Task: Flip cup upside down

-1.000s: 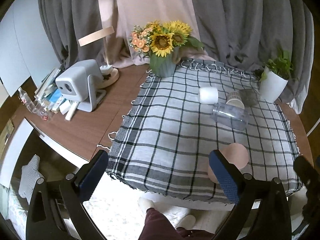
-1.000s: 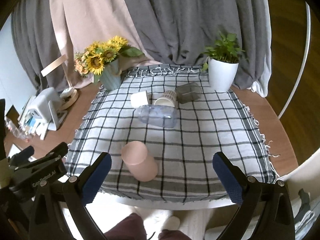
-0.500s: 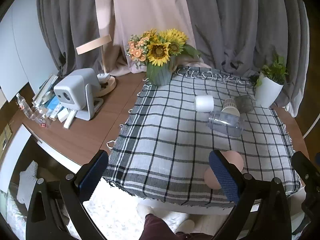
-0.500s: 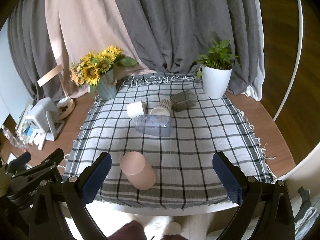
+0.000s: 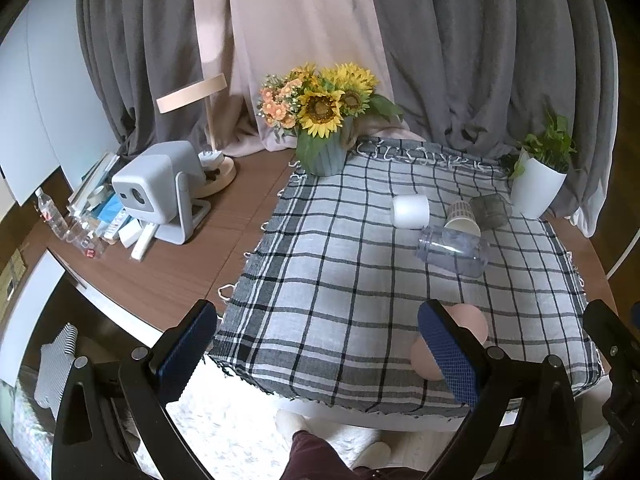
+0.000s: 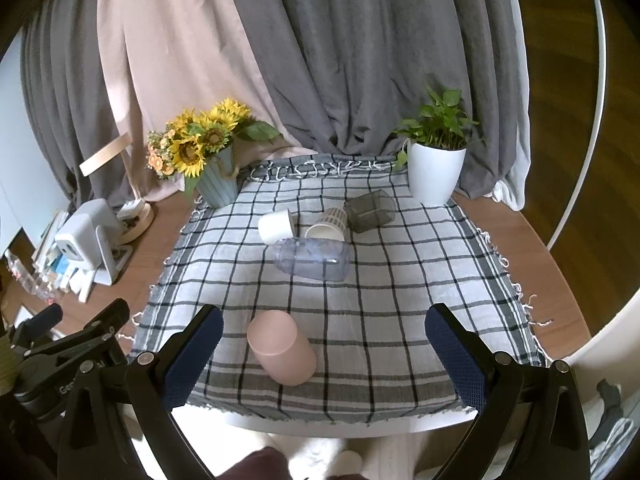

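Observation:
A pink cup [image 6: 282, 350] lies on its side near the front edge of the checked cloth [image 6: 400, 280]; in the left wrist view the pink cup [image 5: 470, 322] is partly hidden behind my left finger. Farther back lie a clear plastic cup [image 6: 314, 264], a white cup [image 6: 276, 226], a striped paper cup [image 6: 330, 224] and a dark grey cup [image 6: 370, 210], all on their sides. My left gripper [image 5: 316, 348] and right gripper [image 6: 320, 356] are open and empty, held off the table's front edge.
A sunflower vase [image 6: 216, 184] stands at the cloth's back left and a white plant pot [image 6: 434, 174] at the back right. A white projector [image 5: 158, 188], a lamp [image 5: 204, 132], bottles and clutter sit on the wooden table [image 5: 180, 264] to the left.
Both grippers have pulled back and risen, so the table looks farther away. The cups have not moved. Both grippers stay open.

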`<action>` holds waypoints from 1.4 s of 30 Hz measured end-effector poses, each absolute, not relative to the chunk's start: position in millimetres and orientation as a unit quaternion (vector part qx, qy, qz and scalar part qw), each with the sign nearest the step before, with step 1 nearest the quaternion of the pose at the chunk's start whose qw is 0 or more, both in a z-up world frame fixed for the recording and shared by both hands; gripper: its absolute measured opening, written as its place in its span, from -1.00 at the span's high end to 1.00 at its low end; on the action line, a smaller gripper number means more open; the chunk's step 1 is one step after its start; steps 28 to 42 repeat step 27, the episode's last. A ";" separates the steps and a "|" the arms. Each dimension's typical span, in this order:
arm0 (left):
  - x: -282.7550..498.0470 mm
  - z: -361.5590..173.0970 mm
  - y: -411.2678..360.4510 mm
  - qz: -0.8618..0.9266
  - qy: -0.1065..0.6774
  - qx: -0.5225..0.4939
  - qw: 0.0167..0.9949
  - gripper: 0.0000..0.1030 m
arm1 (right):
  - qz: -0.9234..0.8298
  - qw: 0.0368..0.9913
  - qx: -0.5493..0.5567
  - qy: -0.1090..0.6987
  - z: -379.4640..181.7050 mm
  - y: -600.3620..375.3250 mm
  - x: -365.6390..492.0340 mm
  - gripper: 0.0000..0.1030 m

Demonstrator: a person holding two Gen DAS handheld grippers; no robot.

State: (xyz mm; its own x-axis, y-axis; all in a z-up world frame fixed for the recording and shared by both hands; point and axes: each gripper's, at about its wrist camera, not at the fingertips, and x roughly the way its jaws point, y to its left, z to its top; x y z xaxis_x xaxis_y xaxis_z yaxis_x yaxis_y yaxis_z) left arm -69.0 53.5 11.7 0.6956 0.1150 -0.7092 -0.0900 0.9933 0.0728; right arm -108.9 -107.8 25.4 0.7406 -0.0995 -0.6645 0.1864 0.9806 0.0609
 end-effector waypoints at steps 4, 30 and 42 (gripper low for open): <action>-69.2 12.5 52.5 0.055 0.384 0.018 0.921 -0.99 | -0.079 0.932 0.061 0.350 26.2 -106.7 -109.9 -0.97; -67.4 16.3 49.0 0.052 0.376 0.018 0.925 -0.99 | -0.078 0.933 0.059 0.346 27.8 -111.5 -107.0 -0.97; -67.4 16.3 49.0 0.052 0.376 0.018 0.925 -0.99 | -0.078 0.933 0.059 0.346 27.8 -111.5 -107.0 -0.97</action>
